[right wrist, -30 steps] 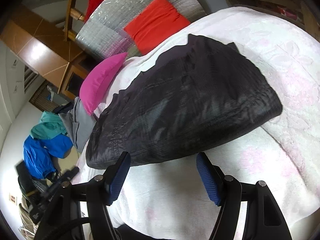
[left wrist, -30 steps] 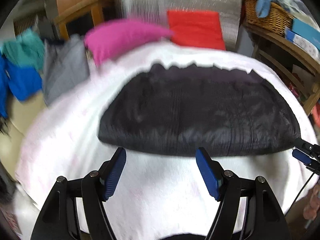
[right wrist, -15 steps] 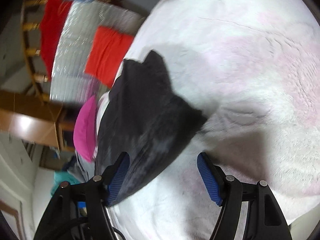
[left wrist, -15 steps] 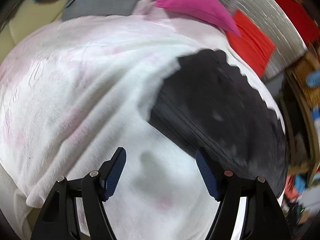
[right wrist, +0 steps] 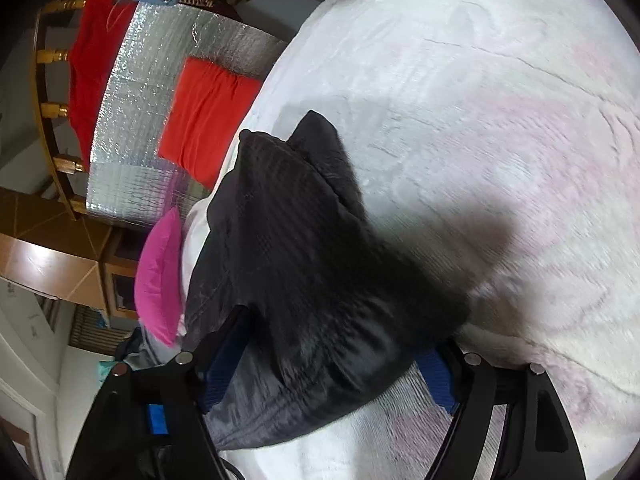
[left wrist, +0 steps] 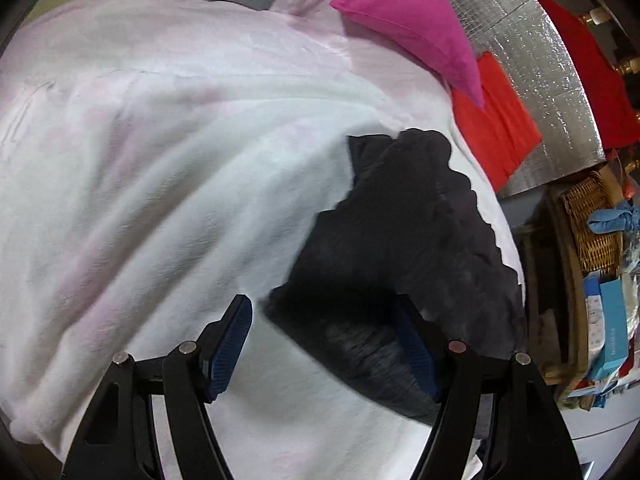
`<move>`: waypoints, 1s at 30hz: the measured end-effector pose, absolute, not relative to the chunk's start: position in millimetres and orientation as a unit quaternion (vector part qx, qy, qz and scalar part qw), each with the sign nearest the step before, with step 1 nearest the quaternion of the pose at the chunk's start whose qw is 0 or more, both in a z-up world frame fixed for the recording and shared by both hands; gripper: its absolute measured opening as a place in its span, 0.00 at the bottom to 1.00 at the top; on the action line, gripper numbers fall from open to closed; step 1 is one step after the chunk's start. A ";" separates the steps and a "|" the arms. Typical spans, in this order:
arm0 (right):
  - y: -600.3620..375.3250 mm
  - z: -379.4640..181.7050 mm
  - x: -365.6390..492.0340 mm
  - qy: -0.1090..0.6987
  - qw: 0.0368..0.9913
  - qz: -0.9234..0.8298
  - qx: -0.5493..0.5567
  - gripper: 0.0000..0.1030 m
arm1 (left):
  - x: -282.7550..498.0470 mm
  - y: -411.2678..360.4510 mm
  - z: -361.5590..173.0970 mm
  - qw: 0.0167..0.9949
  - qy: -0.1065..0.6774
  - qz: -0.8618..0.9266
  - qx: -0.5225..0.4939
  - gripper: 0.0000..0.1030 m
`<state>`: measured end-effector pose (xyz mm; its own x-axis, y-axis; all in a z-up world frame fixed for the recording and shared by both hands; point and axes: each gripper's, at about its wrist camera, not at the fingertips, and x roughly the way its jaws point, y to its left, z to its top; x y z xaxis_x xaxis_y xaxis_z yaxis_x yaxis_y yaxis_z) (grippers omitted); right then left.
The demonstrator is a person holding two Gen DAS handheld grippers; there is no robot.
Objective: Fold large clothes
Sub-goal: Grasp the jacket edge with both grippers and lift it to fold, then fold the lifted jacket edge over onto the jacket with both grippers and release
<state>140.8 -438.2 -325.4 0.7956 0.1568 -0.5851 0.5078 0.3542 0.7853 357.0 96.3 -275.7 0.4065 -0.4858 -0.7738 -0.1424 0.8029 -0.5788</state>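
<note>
We see a black garment (left wrist: pixel 404 264) with a fine ribbed weave on a white blanket (left wrist: pixel 168 168) faintly blotched pink. Our gripper pads (left wrist: pixel 230 344) are blue on black arms. Beyond lie a magenta pillow (left wrist: pixel 400 12), a red cushion (right wrist: pixel 208 116) and quilted silver foil (right wrist: pixel 136 92).

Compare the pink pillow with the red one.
The pink pillow is magenta, plump, and ends in a tapering corner; the red pillow is orange-red, flatter and squarer. The pink one lies on the white blanket; the red one leans against the silver panel. Both are plain.
</note>
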 end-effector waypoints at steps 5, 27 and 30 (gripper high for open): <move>-430.5 -317.7 156.1 0.305 0.803 -0.141 0.492 0.62 | 366.0 81.4 -271.2 0.810 0.523 -0.099 -0.247 0.50; -443.3 -303.6 108.7 0.303 0.818 -0.118 0.475 0.61 | 339.5 97.4 -245.4 0.835 0.503 -0.104 -0.201 0.50; -450.5 -296.6 93.9 0.276 0.825 -0.145 0.472 0.64 | 332.6 101.4 -242.1 0.840 0.492 -0.110 -0.203 0.52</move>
<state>93.9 -450.5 -296.6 0.8058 0.0220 -0.5917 0.4990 0.5129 0.6986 332.6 101.4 -242.1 0.4926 -0.3840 -0.7810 -0.0159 0.8933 -0.4492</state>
